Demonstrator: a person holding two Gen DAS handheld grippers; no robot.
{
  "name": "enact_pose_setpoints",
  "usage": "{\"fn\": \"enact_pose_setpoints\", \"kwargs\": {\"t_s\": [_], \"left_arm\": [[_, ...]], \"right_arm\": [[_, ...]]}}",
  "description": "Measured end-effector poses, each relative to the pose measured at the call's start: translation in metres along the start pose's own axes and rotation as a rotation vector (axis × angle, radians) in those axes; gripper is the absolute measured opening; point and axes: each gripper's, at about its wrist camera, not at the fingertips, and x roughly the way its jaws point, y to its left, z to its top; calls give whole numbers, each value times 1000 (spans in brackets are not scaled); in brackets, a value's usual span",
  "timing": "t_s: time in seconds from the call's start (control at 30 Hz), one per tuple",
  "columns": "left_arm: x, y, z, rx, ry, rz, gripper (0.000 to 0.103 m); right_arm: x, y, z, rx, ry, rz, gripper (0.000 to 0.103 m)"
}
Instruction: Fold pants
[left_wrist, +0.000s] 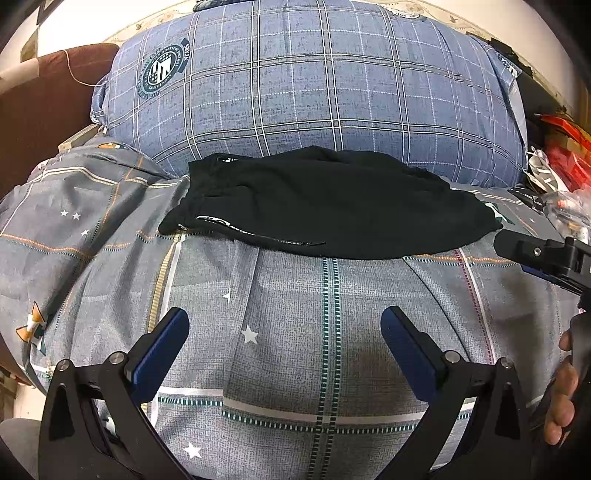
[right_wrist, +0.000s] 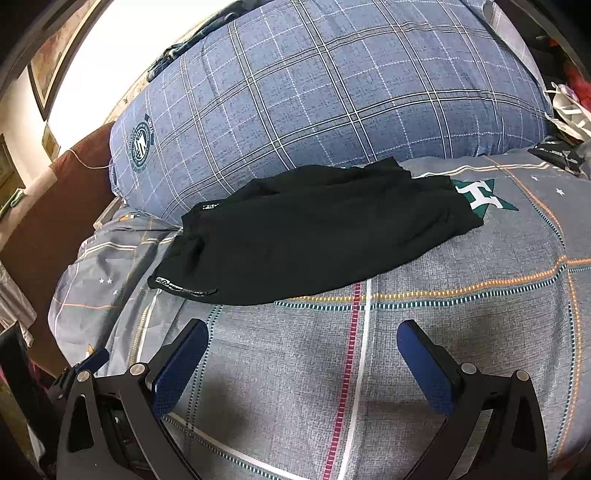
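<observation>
**Black pants on the bed, both tongs hanging back empty**

Left wrist view. Left gripper (left_wrist: 284, 332) spread wide, nothing between the blue pads, hovering over bare bedspread (left_wrist: 295, 295) short of the garment. Likely a standoff posture: room to see the whole piece. The pants (left_wrist: 325, 206) lie across the bedspread, far edge against the big checked pillow (left_wrist: 314, 85). Waist end to the left, with a white-lettered strip along the near edge. At the right edge, the right gripper (left_wrist: 517, 247) reaches in, its tip near the right end of the cloth; jaw state not readable from here. A hand (left_wrist: 561, 391) shows below it.

Right wrist view. Right gripper (right_wrist: 303, 339) open wide, empty, over the bedspread (right_wrist: 406, 332) and clear of the pants (right_wrist: 314, 236). Cloth is a compact dark slab, rumpled, with layered folds bunched at the far right. Judging by that short outline, it may already be doubled over. The right end partly covers a green and white emblem (right_wrist: 480, 195) on the bedspread.
</observation>
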Motion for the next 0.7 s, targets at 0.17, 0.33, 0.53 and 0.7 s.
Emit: {"fn": "enact_pose_setpoints", "kwargs": {"t_s": [0.17, 0.33, 0.53, 0.7], "left_arm": [[-1, 1, 0, -2, -2, 0, 103], [-1, 1, 0, -5, -4, 1, 103], [-3, 0, 1, -4, -11, -2, 103], [-4, -1, 3, 2, -13, -4, 103]], "right_arm": [[0, 0, -1, 2, 1, -1, 103], [0, 0, 0, 4, 0, -3, 103], [-2, 1, 0, -6, -6, -9, 103], [-3, 1, 1, -10, -9, -12, 102]]}}
